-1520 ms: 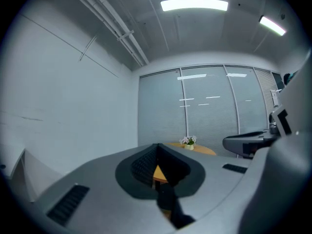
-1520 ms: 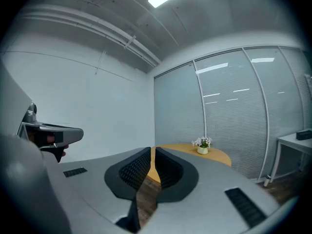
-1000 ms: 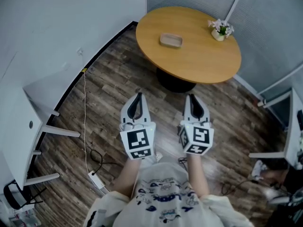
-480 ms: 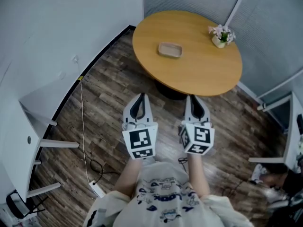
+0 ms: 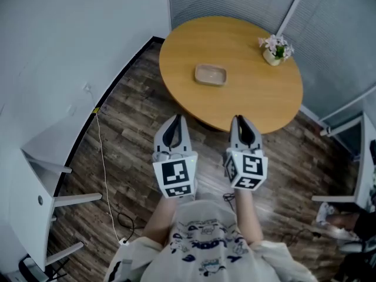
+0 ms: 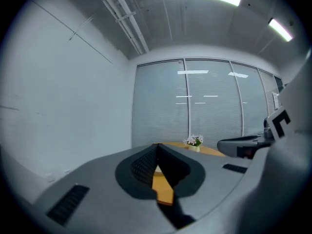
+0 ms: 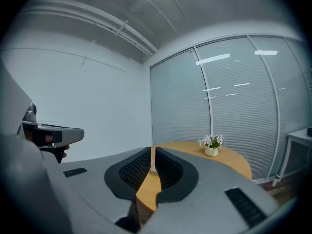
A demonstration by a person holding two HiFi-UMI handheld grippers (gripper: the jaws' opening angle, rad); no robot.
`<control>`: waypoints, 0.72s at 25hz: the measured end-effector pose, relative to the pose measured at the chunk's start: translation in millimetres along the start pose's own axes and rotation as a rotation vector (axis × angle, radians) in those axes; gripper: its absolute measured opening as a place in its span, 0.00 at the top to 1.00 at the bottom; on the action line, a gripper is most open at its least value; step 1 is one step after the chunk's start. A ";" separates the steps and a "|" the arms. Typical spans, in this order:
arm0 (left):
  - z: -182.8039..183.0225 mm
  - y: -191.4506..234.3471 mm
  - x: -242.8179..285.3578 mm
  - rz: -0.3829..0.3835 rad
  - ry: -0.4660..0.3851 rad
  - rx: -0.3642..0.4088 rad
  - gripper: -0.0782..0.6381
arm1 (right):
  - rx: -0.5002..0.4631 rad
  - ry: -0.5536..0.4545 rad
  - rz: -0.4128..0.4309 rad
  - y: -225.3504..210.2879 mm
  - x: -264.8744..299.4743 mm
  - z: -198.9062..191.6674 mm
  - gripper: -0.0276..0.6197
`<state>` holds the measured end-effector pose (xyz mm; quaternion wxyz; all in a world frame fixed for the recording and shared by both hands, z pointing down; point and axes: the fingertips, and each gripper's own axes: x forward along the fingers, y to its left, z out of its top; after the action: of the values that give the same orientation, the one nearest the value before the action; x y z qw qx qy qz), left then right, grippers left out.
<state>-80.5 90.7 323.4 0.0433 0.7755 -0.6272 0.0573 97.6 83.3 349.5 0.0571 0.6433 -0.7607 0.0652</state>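
While held side by side above the plank floor [image 5: 126, 137], left gripper [image 5: 175, 120] and right gripper [image 5: 239, 119]: jaws pressed together, nothing between them, tips by the near edge of round table [image 5: 252, 101]. Shallow dish [image 5: 210, 74]: mid-table, well apart from both. Flower pot [image 5: 274, 49]: far rim. Stage, as judged: approach; any grasp would need the jaws parted first
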 end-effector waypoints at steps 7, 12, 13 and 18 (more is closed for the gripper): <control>-5.6 15.0 36.0 -0.015 0.022 -0.003 0.89 | 0.021 0.021 -0.019 0.7 32.7 -5.8 0.91; -15.7 19.2 54.3 -0.014 0.053 -0.019 0.89 | 0.018 0.051 -0.016 -1.9 50.6 -12.1 0.91; -17.2 19.7 58.5 -0.014 0.059 -0.022 0.89 | 0.019 0.056 -0.018 -3.7 54.8 -13.1 0.91; -22.6 21.2 83.3 -0.001 0.081 -0.029 0.88 | 0.021 0.075 -0.010 -14.5 81.1 -17.0 0.91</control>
<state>-84.7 8.7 357.6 0.0797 0.7722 -0.6254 0.0793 98.5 5.1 380.4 0.0792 0.6446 -0.7542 0.0971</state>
